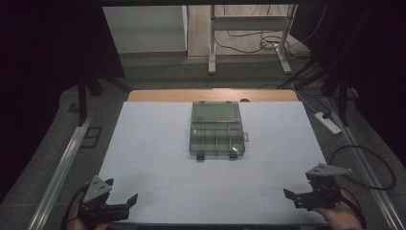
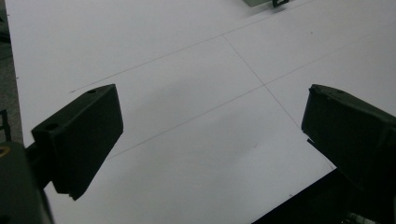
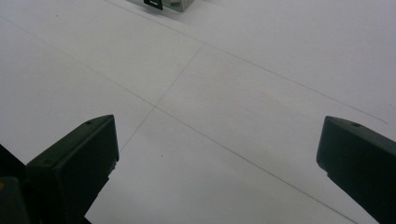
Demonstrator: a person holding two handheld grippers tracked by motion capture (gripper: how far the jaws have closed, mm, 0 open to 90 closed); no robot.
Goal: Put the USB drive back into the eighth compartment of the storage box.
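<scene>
While lid's open, compartment box (image 1: 218,135) holds small item (image 1: 234,150), front-right.

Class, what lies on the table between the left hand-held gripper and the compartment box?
Nothing: bare white sheet separates the left hand-held gripper from the compartment box, seen in the high view.
</scene>
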